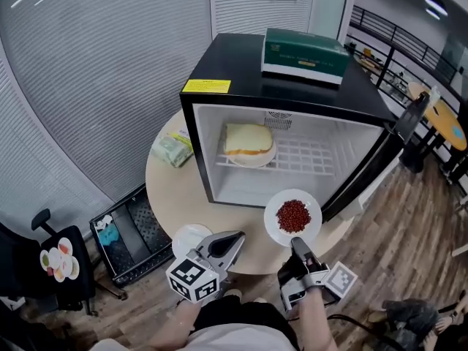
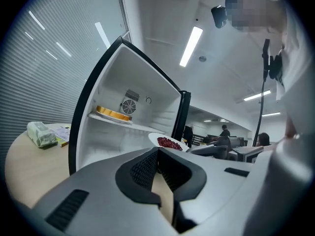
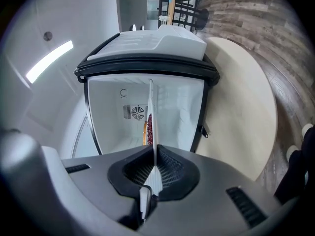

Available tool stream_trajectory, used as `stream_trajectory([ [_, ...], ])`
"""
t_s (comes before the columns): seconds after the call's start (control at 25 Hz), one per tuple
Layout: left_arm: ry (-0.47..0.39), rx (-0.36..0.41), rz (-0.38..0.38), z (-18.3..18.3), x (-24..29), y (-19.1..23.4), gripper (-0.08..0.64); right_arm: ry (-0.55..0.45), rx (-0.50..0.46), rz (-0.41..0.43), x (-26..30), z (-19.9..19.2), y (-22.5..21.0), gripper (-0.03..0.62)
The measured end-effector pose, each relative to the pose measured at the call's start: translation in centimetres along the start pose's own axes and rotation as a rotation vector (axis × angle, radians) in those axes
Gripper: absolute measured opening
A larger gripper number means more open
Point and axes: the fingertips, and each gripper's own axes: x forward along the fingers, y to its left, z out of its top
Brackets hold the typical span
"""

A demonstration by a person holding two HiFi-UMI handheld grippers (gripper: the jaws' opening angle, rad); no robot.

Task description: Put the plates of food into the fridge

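On the floor at the far left, at about 8 o'clock from the round table [image 1: 170, 196], we see a black crate [image 1: 130, 234]. On the table itself, at 9 o'clock from the fridge [image 1: 234, 68], lies a greenish bag [image 1: 172, 149]. It is close to the fridge wall, but we cannot tell whether it touches it. Near the table edge, at 7 o'clock from the fridge, there is a small white plate [image 1: 184, 238]. Our left claw [image 1: 238, 238] hovers just beside it and partly over it. The jaws of this claw meet at the tips, and we find nothing between them.

The fridge stands open in the middle of the table, with a green box [image 1: 303, 53] on its top, toward 1 o'clock. Inside, on the left part of the white wire shelf [image 1: 314, 156], rests a plate with bread [image 1: 252, 161]. In front of the opening, at 5 o'clock from that plate, a white plate of red beans [image 1: 276, 205] is held over the table edge, outside the fridge. Our right claw [image 1: 296, 244] is closed on the near rim of this plate, at its 6 o'clock side. The right gripper view shows the thin rim pinched between the two pads. At the far right the fridge door [image 1: 369, 168] is swung wide, toward 3 o'clock.
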Motion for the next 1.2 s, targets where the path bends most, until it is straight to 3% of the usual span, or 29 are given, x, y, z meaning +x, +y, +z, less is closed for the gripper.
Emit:
stream_trajectory([
  [0.24, -0.021, 0.003, -0.046, 1.2, 2.4, -0.7, 0.005, -0.047, 0.036, 0.018, 1.1, 2.3, 1.7, 0.018],
  [0.56, -0.054, 0.023, -0.081, 3.1, 4.7, -0.9, 0.005, -0.047, 0.014, 0.025, 4.6, 5.3, 4.2, 0.018],
  [1.2, -0.054, -0.014, -0.019, 3.3, 5.5, 2.1, 0.005, -0.093, 0.056, -0.086, 11.7, 10.7, 4.5, 0.02],
])
